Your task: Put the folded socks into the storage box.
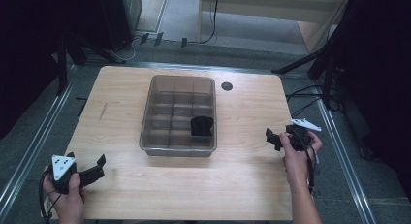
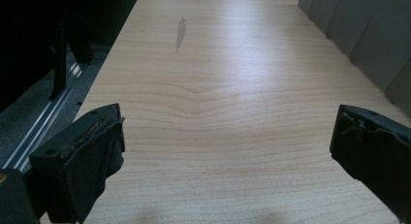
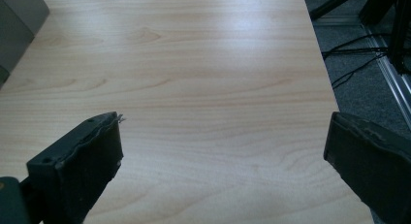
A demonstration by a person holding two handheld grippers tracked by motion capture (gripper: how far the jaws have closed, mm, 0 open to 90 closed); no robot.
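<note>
Resting both grippers empty, one dark item already binned

A black bundle (image 1: 201, 125) lies in a near-right compartment of the divided grey bin (image 1: 145, 136) at the worktop (image 1: 242, 185) centre. The left gripper (image 1: 97, 167) by the near-left corner and the right gripper (image 1: 271, 138) near the right edge both stand wide apart, holding nothing. Judging by this, the placing looks done; nothing else loose waits on the worktop.
</note>
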